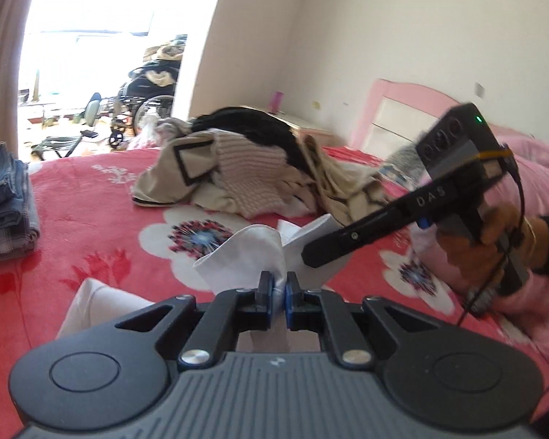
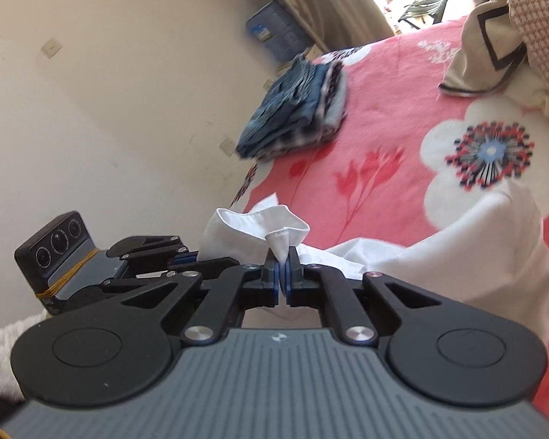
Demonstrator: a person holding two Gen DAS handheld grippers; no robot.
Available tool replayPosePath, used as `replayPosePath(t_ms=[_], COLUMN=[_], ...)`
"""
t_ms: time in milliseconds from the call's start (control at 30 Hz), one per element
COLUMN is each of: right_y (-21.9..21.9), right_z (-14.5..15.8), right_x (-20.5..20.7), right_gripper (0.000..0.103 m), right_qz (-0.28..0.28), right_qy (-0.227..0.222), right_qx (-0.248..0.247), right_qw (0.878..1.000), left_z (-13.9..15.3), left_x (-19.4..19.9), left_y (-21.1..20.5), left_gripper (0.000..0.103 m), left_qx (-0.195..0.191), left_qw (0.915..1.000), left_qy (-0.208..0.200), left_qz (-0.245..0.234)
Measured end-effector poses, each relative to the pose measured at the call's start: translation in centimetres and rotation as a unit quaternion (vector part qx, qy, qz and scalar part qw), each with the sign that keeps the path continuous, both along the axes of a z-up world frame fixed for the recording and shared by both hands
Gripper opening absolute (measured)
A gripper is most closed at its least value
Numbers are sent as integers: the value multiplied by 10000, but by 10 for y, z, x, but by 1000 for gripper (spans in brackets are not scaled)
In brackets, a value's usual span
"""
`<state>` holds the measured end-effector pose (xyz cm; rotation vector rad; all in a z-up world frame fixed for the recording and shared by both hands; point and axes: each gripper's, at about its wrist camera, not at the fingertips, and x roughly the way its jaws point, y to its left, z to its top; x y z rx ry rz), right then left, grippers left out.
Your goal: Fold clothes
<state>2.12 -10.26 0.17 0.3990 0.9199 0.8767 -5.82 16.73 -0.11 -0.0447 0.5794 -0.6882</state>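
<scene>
Wheelchair (image 1: pixel 142 109) by bright doorway; blue crate (image 2: pixel 276 33) against wall.

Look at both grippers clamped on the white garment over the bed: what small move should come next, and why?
Probably draw the two grippers apart to stretch the held edge flat. The left gripper and right gripper both pinch the white garment close together, so the cloth between them bunches and sags onto the blanket. A taut edge would seem needed before any neat fold.
</scene>
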Motion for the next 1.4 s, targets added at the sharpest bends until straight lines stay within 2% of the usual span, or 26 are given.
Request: replayPosePath(t_ms=[133, 300, 567, 667, 767, 833, 900, 933, 1033, 1100, 1133, 1167, 1233, 1300, 1367, 1400], right_y=[-3, -6, -8, -5, 2, 8, 16, 20, 28, 32, 33, 32, 27, 21, 11, 7], right_z=[-10, -28, -80, -87, -91, -95, -100, -102, -109, -111, -110, -109, -103, -98, -87, -81], right_x=[-54, -117, -177, -193, -209, -220, -233, -239, -255, -260, -261, -262, -260, -259, -255, -250], right_gripper=[2, 2, 2, 2, 2, 3, 5, 5, 6, 9, 14, 25, 28, 28, 28, 28], right_qz=[288, 651, 1121, 1345, 1615, 1896, 2206, 2359, 2798, 3050, 3154, 3252, 3407, 3560, 3412, 3258], right_qy=[106, 284, 568, 433, 199, -69, -359, -503, -854, -907, -891, -820, -630, -441, -439, -371], right_qx=[-87, -234, -649, -824, -1121, -1464, -1860, -2056, -2560, -2781, -2862, -2871, -2798, -2722, -2567, -2424], right_qw=[9995, 9972, 9900, 9865, 9803, 9709, 9568, 9485, 9213, 9063, 9004, 8973, 8954, 8929, 9032, 9131], left_z=[-10, -38, -92, -102, -109, -117, -123, -125, -131, -130, -128, -124, -115, -108, -104, -104], left_x=[-54, -100, -160, -174, -185, -194, -200, -202, -208, -208, -206, -203, -196, -188, -183, -182], left_y=[-13, -28, -48, -49, -54, -59, -60, -60, -60, -58, -55, -53, -47, -43, -45, -48], left_gripper=[8, 8, 8, 8, 9, 14, 28, 32, 39, 43, 43, 44, 46, 46, 47, 47], left_qx=[235, 499, 1359, 1485, 1814, 2088, 2264, 2345, 2583, 2672, 2668, 2639, 2504, 2303, 2184, 2160], left_qw=[9989, 9950, 9772, 9734, 9640, 9517, 9410, 9356, 9179, 9113, 9105, 9120, 9161, 9240, 9288, 9295], left_qy=[-25, 287, 579, 660, 538, 568, 639, 699, 876, 973, 1011, 1049, 1170, 1238, 1221, 1191], left_qz=[-409, -810, -1523, -1616, -1870, -2181, -2431, -2547, -2882, -2978, -2994, -2958, -2904, -2790, -2734, -2742])
